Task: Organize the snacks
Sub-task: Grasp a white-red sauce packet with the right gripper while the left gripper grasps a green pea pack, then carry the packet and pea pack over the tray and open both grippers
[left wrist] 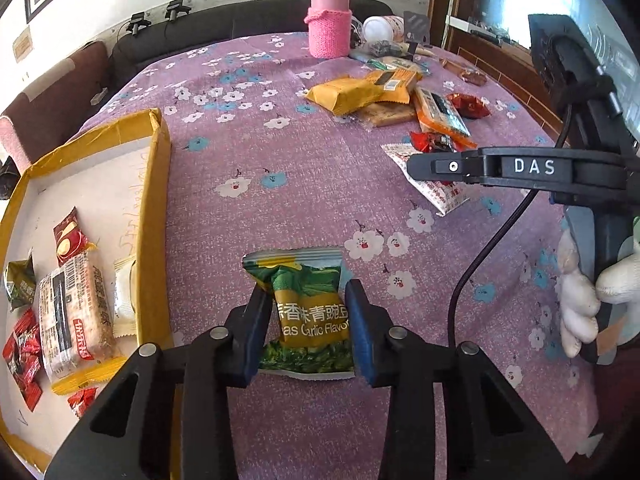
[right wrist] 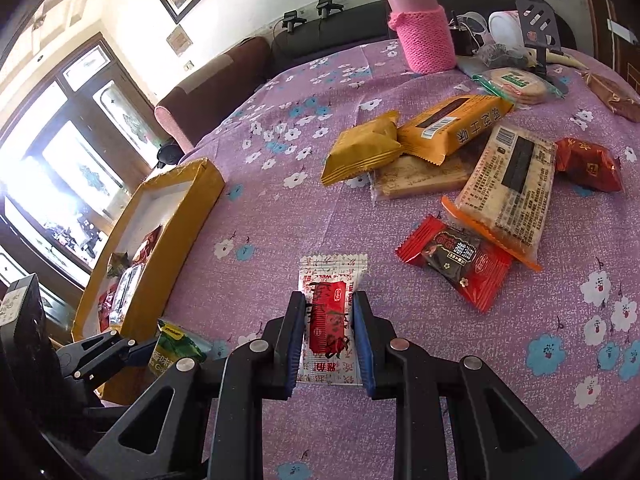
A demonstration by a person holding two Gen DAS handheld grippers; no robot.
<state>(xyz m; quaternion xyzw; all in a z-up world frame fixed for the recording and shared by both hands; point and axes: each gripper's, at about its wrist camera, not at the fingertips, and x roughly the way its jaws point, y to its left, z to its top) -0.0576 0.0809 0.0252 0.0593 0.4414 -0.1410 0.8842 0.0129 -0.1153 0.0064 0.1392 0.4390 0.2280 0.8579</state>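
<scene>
My left gripper (left wrist: 308, 296) is shut on a green garlic-pea snack packet (left wrist: 308, 304), held just above the purple floral tablecloth, right of the yellow-rimmed cardboard box (left wrist: 154, 200). The box holds several snack packets. My right gripper (right wrist: 328, 308) is shut on a white and red sachet (right wrist: 330, 280) lying on the cloth. In the left wrist view the right gripper (left wrist: 416, 166) shows side-on over that sachet (left wrist: 436, 190). In the right wrist view the left gripper's fingers (right wrist: 140, 350) hold the green packet (right wrist: 176, 346) beside the box (right wrist: 188, 204).
A pile of loose snacks lies at the far right: yellow packets (right wrist: 364, 152), an orange-edged cracker pack (right wrist: 508, 188), red packets (right wrist: 456, 264). A pink knitted flask (left wrist: 330, 20) and clutter stand at the back edge. A dark sofa runs behind the table.
</scene>
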